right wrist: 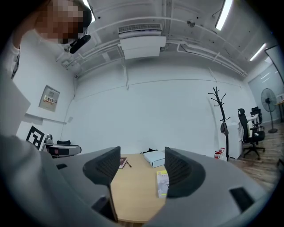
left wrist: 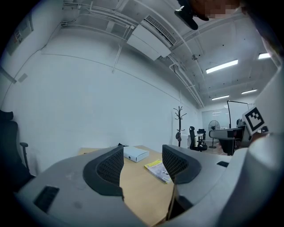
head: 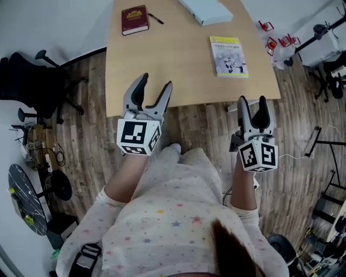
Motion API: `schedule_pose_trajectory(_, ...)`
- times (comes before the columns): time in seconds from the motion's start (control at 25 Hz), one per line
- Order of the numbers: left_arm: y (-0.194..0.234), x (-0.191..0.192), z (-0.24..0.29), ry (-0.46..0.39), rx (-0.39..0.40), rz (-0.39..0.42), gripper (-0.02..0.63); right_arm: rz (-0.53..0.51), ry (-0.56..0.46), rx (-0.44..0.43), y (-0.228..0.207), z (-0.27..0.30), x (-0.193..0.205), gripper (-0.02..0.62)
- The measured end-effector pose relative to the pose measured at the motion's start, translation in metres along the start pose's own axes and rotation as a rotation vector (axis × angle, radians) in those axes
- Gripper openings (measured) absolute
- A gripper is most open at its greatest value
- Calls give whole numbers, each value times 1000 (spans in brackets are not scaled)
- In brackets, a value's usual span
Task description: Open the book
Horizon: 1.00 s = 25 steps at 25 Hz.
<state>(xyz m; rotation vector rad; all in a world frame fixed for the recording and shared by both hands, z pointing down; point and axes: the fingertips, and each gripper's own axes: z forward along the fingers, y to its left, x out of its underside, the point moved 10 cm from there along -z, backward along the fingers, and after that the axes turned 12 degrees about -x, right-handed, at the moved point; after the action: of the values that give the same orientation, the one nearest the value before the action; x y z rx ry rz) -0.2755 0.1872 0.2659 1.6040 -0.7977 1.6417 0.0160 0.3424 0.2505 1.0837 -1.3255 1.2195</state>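
Pale, star-printed fabric of the person's top (head: pixel 162 216) fills the nearest part of the head view. Just beyond it are the two grippers. The left gripper (head: pixel 155 84) has its tips over the near edge of the desk (head: pixel 178 76). The right gripper (head: pixel 253 101) hangs above the plank floor (head: pixel 205 127), just short of that edge. Each gripper's own view shows its jaws spread wide with only bare desk between them, so neither grasps anything.

Next along the desk, toward its right side, lies a yellow book (head: pixel 228 55), flat, cover up and closed. It sits well apart from both grippers, and the right one is the closer. At the far left corner lies a maroon book (head: pixel 134 19), also closed, with a pen (head: pixel 155 18) just beside it. A pale blue-white box (head: pixel 206 11) rests at the far edge. The task sentence does not say which book is meant. The yellow one, being nearer, is the likelier candidate.

Judged progress: none of the task is done. No cover is lifted and no book is touched. What is left is the approach, catching a cover edge, and swinging it open, probably while the other gripper steadies the book.
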Motion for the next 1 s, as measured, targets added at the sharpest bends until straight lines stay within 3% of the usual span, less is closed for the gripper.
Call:
schedule_pose_trajectory(0.44, 12, 12, 63, 29, -90, -22, 250, 1, 26, -63, -51, 76, 4, 296)
schedule_pose_trajectory(1.0, -30, -6, 197, 3, -237, -38, 250, 3, 28, -218, -188, 197, -23, 296)
